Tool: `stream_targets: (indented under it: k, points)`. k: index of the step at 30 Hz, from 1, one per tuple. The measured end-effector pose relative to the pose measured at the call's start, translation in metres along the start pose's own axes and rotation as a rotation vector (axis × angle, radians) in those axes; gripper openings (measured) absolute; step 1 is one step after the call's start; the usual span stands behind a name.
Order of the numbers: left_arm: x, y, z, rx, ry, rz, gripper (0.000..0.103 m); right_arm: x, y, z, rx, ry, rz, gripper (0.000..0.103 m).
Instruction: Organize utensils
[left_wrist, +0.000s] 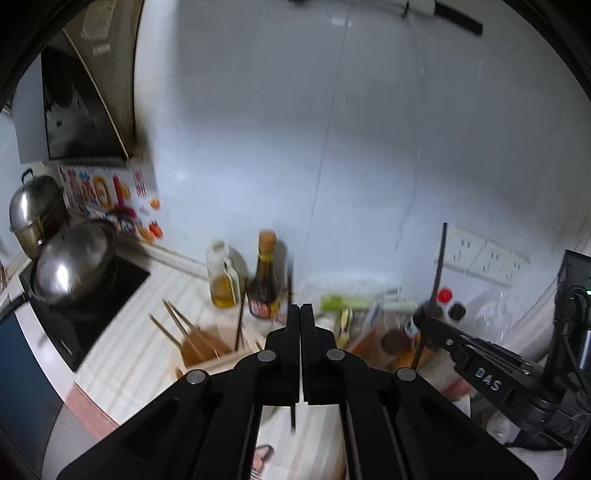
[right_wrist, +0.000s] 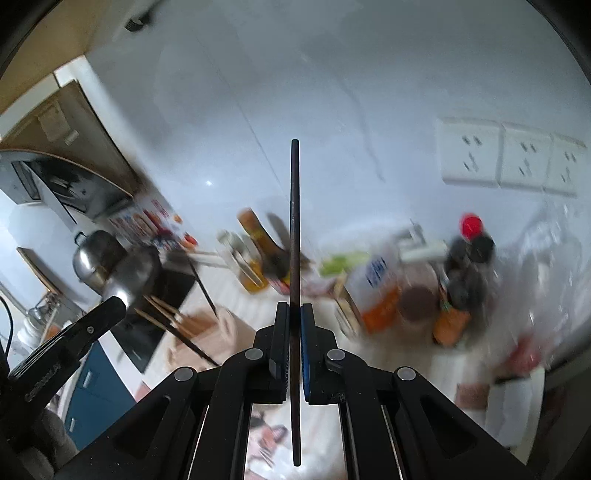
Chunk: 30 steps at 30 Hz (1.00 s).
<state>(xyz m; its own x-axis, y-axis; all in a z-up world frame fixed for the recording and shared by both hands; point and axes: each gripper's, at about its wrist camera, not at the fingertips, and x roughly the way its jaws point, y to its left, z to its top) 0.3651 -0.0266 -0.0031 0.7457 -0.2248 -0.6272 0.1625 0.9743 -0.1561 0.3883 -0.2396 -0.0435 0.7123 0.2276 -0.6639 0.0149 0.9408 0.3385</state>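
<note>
My right gripper (right_wrist: 295, 304) is shut on a long dark chopstick (right_wrist: 294, 221) that stands upright through the jaws. In the left wrist view, the right gripper (left_wrist: 424, 317) and its chopstick (left_wrist: 441, 258) hang over the cluttered right side of the counter. My left gripper (left_wrist: 301, 306) is shut, with the end of a thin dark chopstick (left_wrist: 293, 417) showing below its jaws. A wooden holder box (left_wrist: 207, 350) sits on the counter ahead and to the left, holding several brown chopsticks (left_wrist: 177, 325) and a dark one (left_wrist: 240, 317). Both grippers are well above it.
A steel-lidded wok (left_wrist: 74, 266) sits on a black hob (left_wrist: 122, 284), with a steel pot (left_wrist: 35, 214) behind. An oil bottle (left_wrist: 221, 280) and a sauce bottle (left_wrist: 264, 284) stand by the white tiled wall. Jars and packets (right_wrist: 417, 295) crowd the right. Wall sockets (right_wrist: 506, 158) are above them.
</note>
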Motion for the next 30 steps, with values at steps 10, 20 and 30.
stream_targets:
  k: [10,20,30]
  points:
    - [0.0,0.047,0.004,-0.078,0.003,0.099,0.005,0.042,0.048,0.028,-0.067,-0.012,0.071,0.005]
    - [0.075,0.035,-0.139,-0.028,0.337,0.118,0.062,0.075,-0.048,-0.068,-0.009,0.254,-0.068,0.005]
    - [0.187,-0.068,-0.264,0.132,0.669,-0.033,0.058,0.09,-0.191,-0.178,0.202,0.463,-0.292,0.005]
